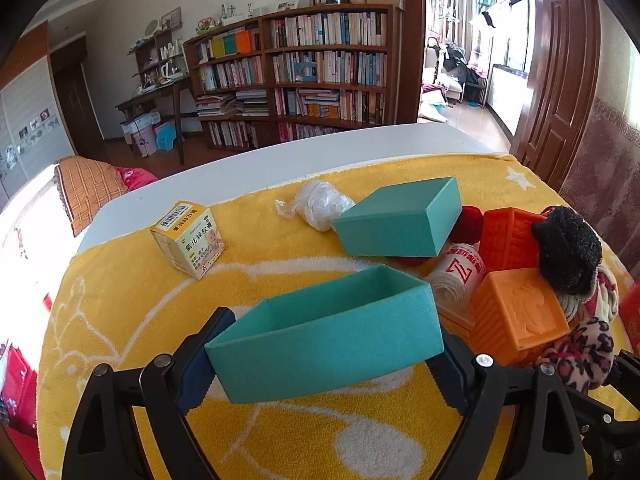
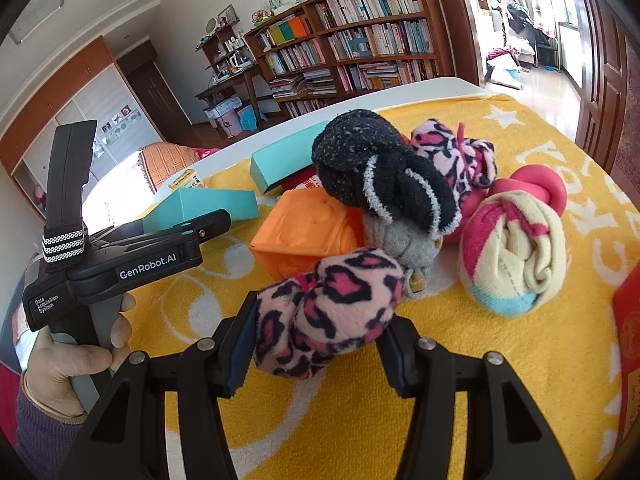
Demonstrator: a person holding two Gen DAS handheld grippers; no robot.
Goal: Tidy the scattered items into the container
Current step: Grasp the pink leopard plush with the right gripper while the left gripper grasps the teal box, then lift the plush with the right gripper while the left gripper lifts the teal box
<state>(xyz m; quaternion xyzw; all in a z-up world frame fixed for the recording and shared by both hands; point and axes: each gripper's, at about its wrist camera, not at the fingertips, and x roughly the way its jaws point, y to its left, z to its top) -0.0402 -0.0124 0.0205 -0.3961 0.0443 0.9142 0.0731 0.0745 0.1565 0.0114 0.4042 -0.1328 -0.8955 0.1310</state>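
Note:
My left gripper (image 1: 332, 332) is shut on an open teal box (image 1: 328, 336), with a pad pressed on each short end. The box is tilted and held just above the yellow towel (image 1: 280, 420). In the right wrist view my right gripper (image 2: 320, 320) is shut on a rolled pink leopard-print sock (image 2: 328, 312) that lies on the towel, both pads against its sides. Behind that sock lie an orange cube (image 2: 304, 232), a grey sock (image 2: 400, 240), a black sock (image 2: 376, 168) and a pink-and-cream sock ball (image 2: 516, 252). A person's hand (image 2: 72, 360) holds the left gripper's handle.
A second teal box (image 1: 396, 220), a yellow medicine carton (image 1: 188, 238), a white plastic wad (image 1: 320, 204) and a roll of bags (image 1: 460, 276) lie on the towel. Two orange cubes (image 1: 516, 312) stand at the right. The white table's far edge (image 1: 280, 156) is close behind.

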